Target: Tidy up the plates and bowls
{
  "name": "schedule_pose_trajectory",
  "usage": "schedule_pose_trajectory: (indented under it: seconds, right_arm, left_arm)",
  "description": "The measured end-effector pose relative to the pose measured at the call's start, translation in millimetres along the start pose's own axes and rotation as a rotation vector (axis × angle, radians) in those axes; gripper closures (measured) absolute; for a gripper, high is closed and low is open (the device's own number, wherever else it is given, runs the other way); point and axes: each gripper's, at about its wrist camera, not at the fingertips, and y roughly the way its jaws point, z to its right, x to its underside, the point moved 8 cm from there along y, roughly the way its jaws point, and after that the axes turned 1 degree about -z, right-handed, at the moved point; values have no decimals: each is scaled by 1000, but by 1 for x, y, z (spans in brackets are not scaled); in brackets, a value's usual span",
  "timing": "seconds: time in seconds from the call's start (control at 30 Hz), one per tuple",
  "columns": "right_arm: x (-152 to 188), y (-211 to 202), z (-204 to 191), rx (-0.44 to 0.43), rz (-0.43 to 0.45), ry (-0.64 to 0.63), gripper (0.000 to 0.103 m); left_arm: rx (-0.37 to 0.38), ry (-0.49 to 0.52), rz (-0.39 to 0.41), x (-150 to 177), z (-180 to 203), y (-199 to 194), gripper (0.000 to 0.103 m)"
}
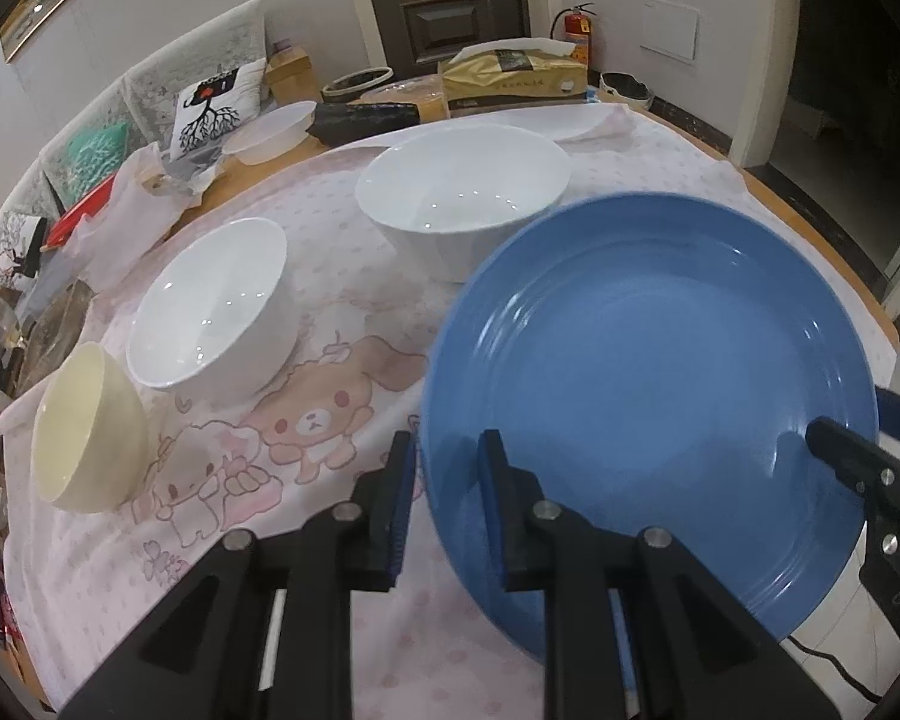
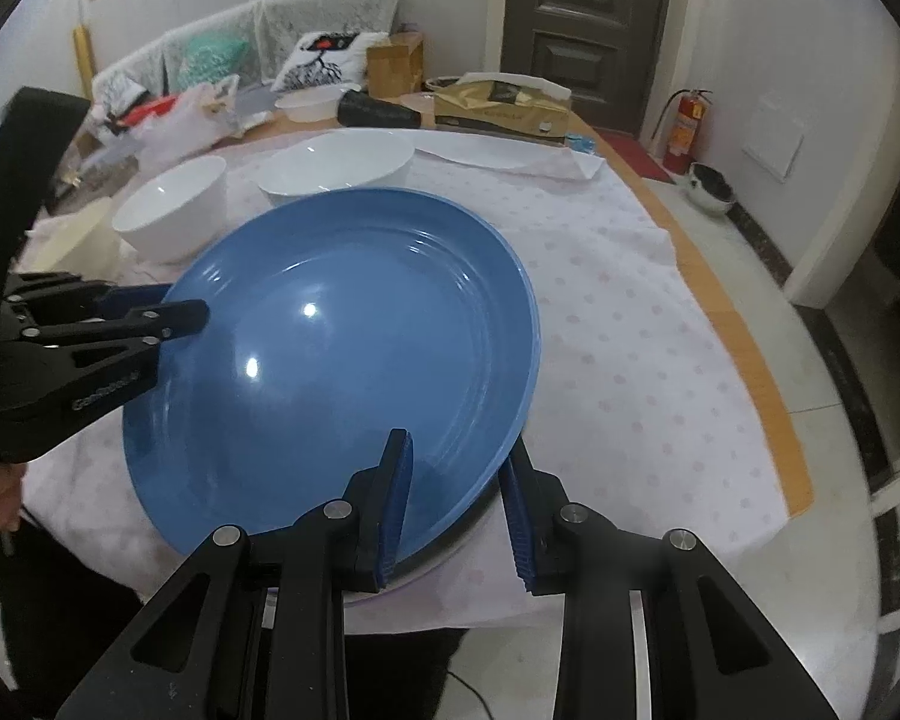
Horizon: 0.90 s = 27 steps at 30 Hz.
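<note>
A blue plate (image 1: 648,378) is held tilted over the pink cloth. Its near right edge rests on a pale plate (image 2: 390,591) underneath. My left gripper (image 1: 447,444) is shut on the plate's left rim, one finger inside and one outside. My right gripper (image 2: 459,450) straddles the near right rim with its jaws slightly apart, and its inner pad stands just off the plate. Behind the plate stand a large white bowl (image 1: 462,192), a smaller white bowl (image 1: 210,312) and a cream bowl (image 1: 84,432), all apart from each other.
The round table (image 2: 732,324) carries a bear-print cloth (image 1: 306,420). At its far side are a tissue box (image 1: 510,75), plastic tubs (image 1: 270,132) and bags (image 1: 126,204). Bare cloth lies right of the plate. A fire extinguisher (image 2: 684,126) stands on the floor.
</note>
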Motion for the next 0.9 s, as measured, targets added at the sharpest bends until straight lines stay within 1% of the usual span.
schedule_pose_trajectory:
  seconds: [0.07,0.3,0.4,0.5,0.53,0.63,0.73,0.77,0.83,0.9]
  right_arm:
    - [1,1,2,-2,-12,0,73]
    - [6,3,1,-10,-29,-2,70]
    - [3,2,4,-10,-6,16,70]
    - [0,2,7,-15,19,34,70]
    - [-1,2,8,-20,24,39,70]
    - [-2,9,6,-50,22,55,64]
    - [-3,12,6,-29,28,48,65]
    - [-5,11,8,-15,35,55,66]
    - [-12,3,14,-6,63,84,66]
    - [-23,-7,14,-33,100,94,61]
  left_arm:
    - [8,1,-2,1,2,1,86]
    - [17,-4,-13,6,1,2,84]
    - [24,-18,-8,8,-5,-5,84]
    - [23,-35,12,10,-16,-18,80]
    - [23,-42,18,10,-21,-22,79]
    - [20,-72,34,10,-41,-36,78]
    - [-2,-83,54,8,-66,-52,77]
    - [-9,-86,62,5,-76,-57,74]
    - [-28,-94,79,-2,-94,-65,70]
    - [-48,-105,96,-13,-114,-75,69]
